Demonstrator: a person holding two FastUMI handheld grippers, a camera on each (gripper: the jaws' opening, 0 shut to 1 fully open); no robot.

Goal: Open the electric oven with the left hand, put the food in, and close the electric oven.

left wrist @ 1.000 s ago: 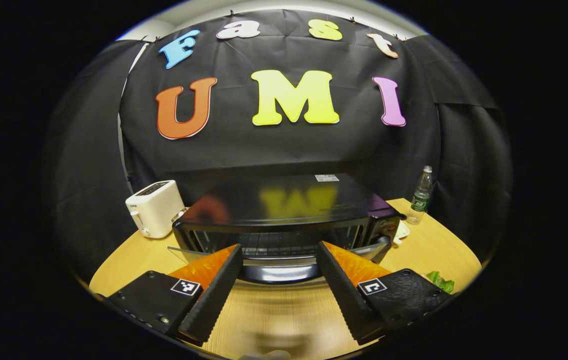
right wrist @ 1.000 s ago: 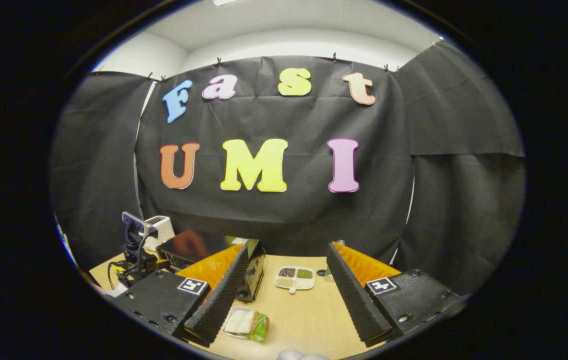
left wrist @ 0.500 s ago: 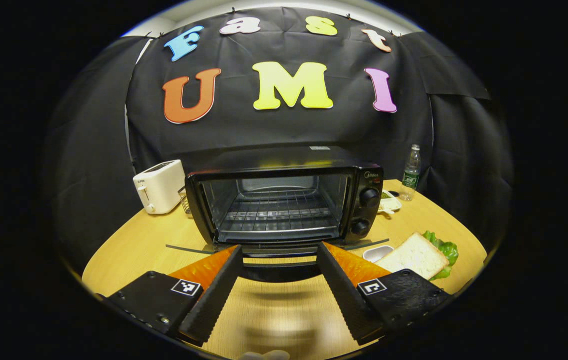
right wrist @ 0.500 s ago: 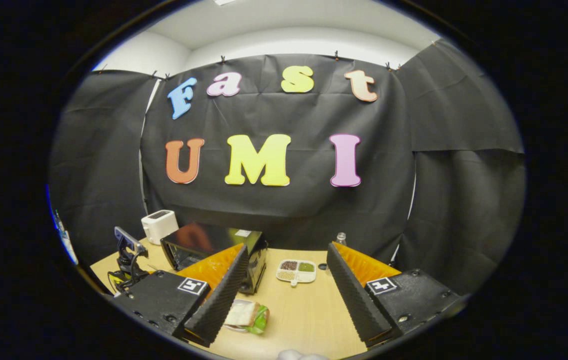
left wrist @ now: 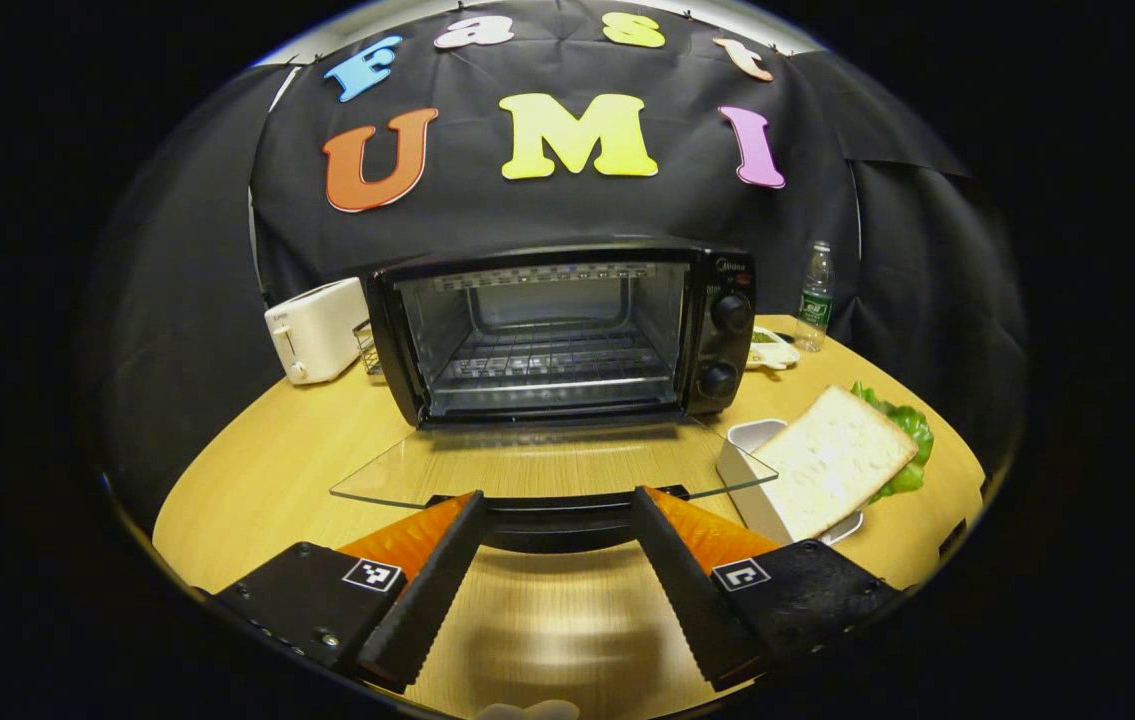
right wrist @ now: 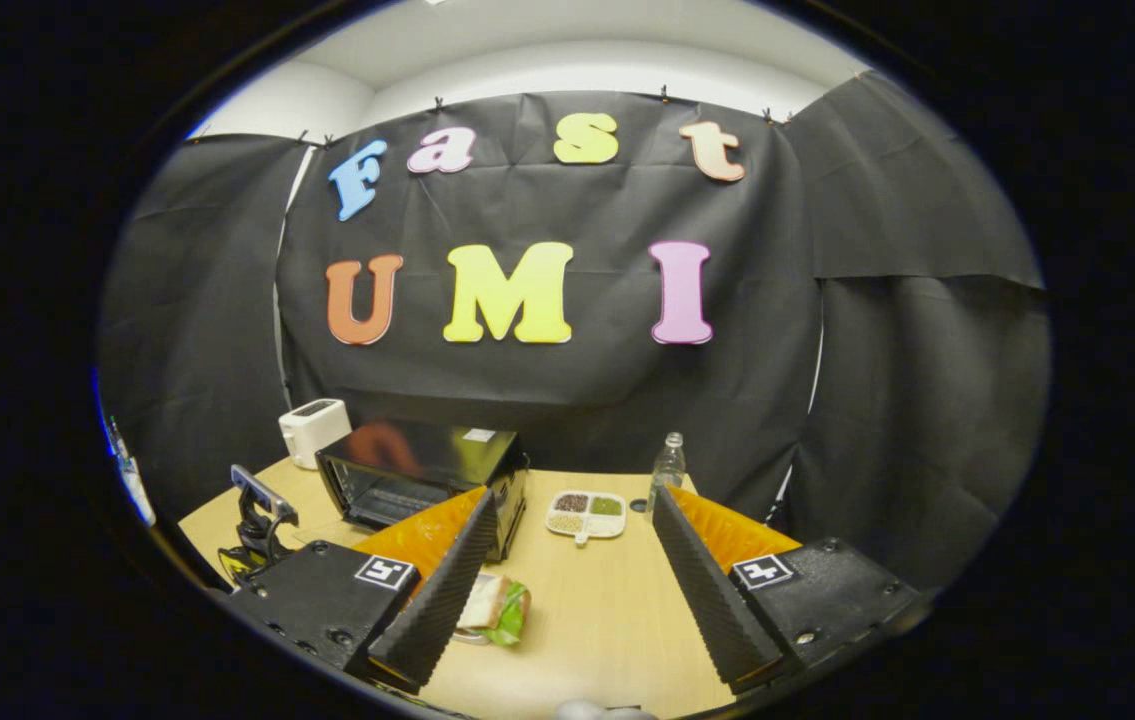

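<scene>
Looking past the left tongs (left wrist: 555, 580), spread apart at the handle (left wrist: 555, 520) of the flat-down oven door (left wrist: 547, 470), the sandwich (left wrist: 832, 465) lies to the right on the bench (left wrist: 257, 480). The right tongs (right wrist: 567, 590), apart and empty, hang just beside it.

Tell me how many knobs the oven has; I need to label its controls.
2, both on the oven's right-hand panel in the left gripper view: the upper knob and, straight below it, the lower knob. Other sides of the oven are hidden.
</scene>
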